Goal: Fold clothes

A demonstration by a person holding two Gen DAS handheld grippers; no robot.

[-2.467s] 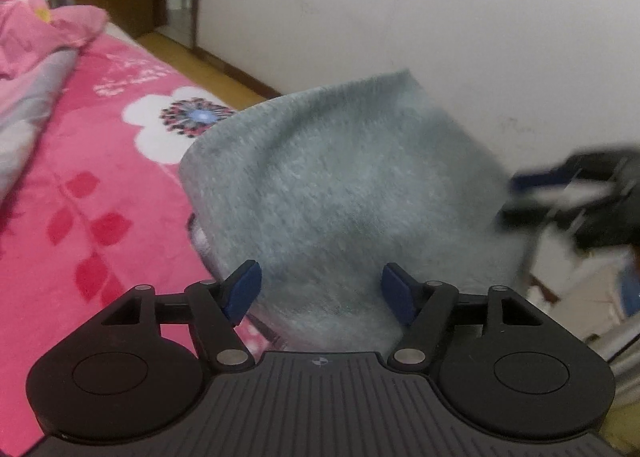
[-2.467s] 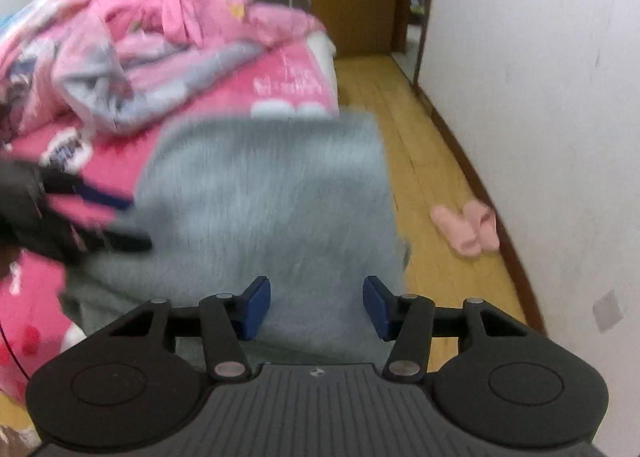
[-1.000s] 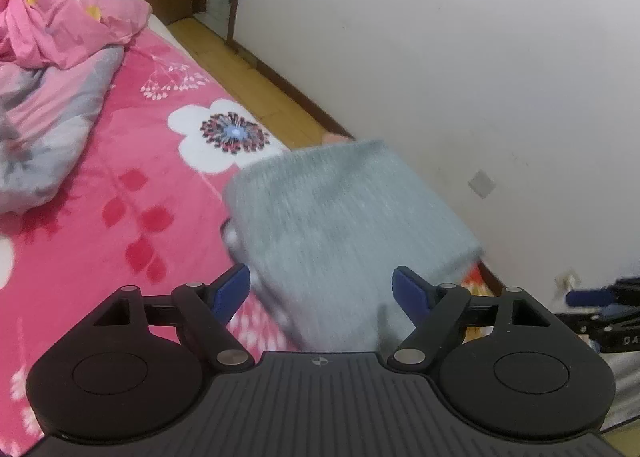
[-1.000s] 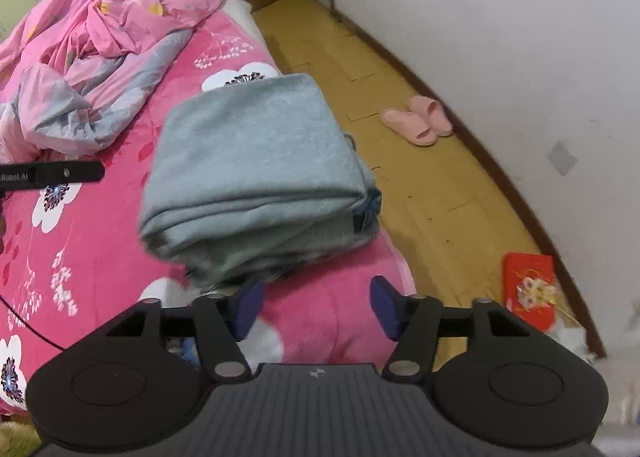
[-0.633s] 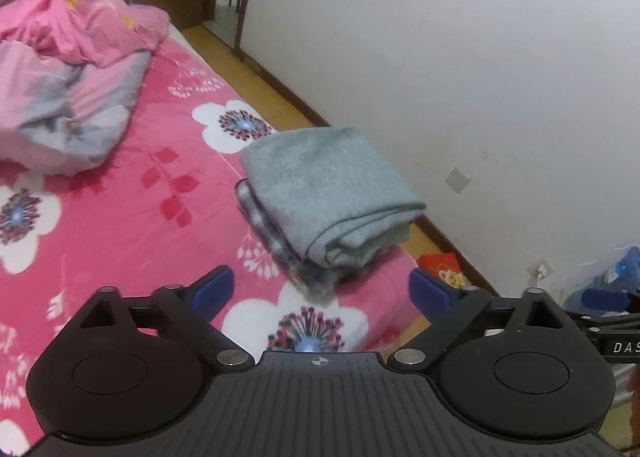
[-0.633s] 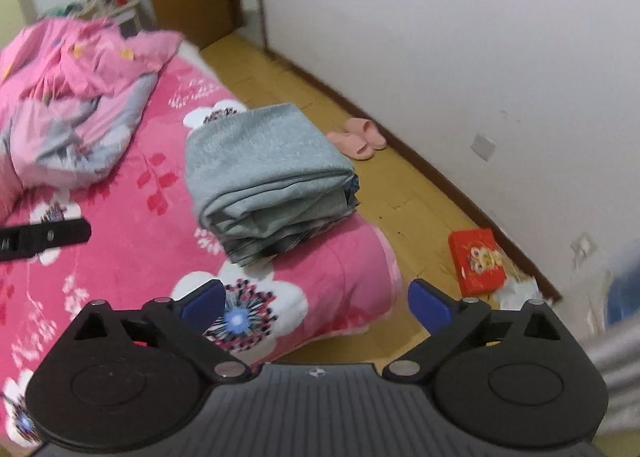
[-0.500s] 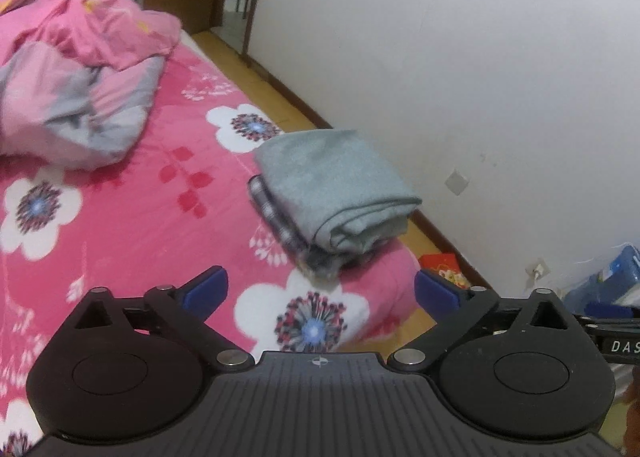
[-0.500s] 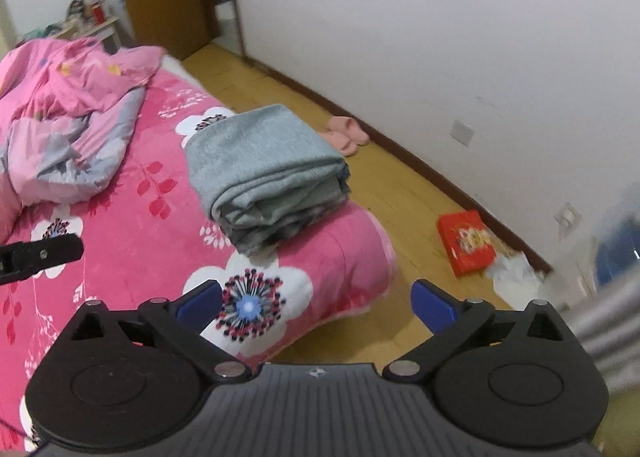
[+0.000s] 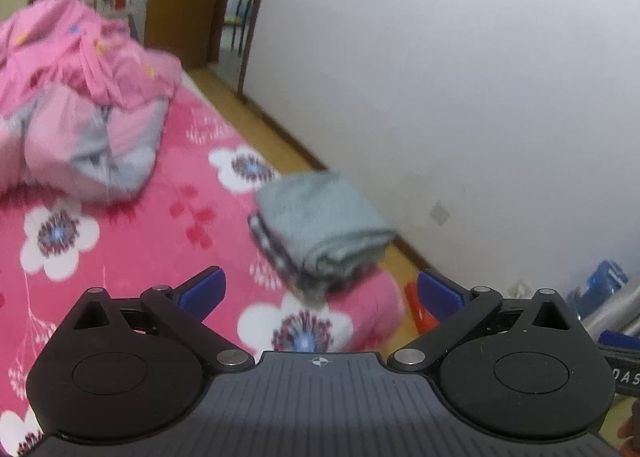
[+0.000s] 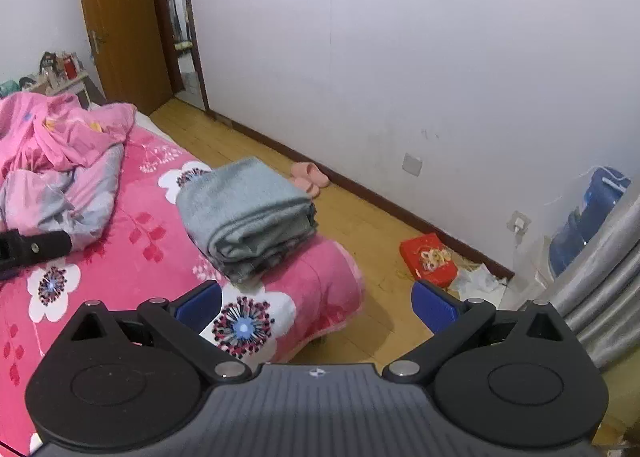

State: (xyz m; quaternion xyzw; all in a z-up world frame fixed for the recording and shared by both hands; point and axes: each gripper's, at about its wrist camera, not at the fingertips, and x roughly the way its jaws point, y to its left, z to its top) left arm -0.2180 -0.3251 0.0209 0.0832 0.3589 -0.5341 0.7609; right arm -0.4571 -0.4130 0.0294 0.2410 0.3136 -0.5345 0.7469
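The folded grey garment point(image 10: 246, 209) is seen at the centre of the right wrist view, laid on the near corner of the bed point(image 10: 132, 253), on top of a darker checked piece whose edge shows beneath it. In the left wrist view the same grey garment point(image 9: 324, 217) is found right of centre, blurred. The left gripper point(image 9: 320, 289) is held above the bed with its blue fingers point(image 9: 202, 289) spread wide and nothing between them. The right gripper point(image 10: 316, 303) is likewise shown with its fingers point(image 10: 434, 307) spread apart and empty, well apart from the garment. A crumpled pink quilt point(image 10: 56, 161) is heaped at the left of the frame. Pink slippers point(image 10: 308, 175) and a red box point(image 10: 428, 259) are seen on the wooden floor point(image 10: 360, 225) by the wall.
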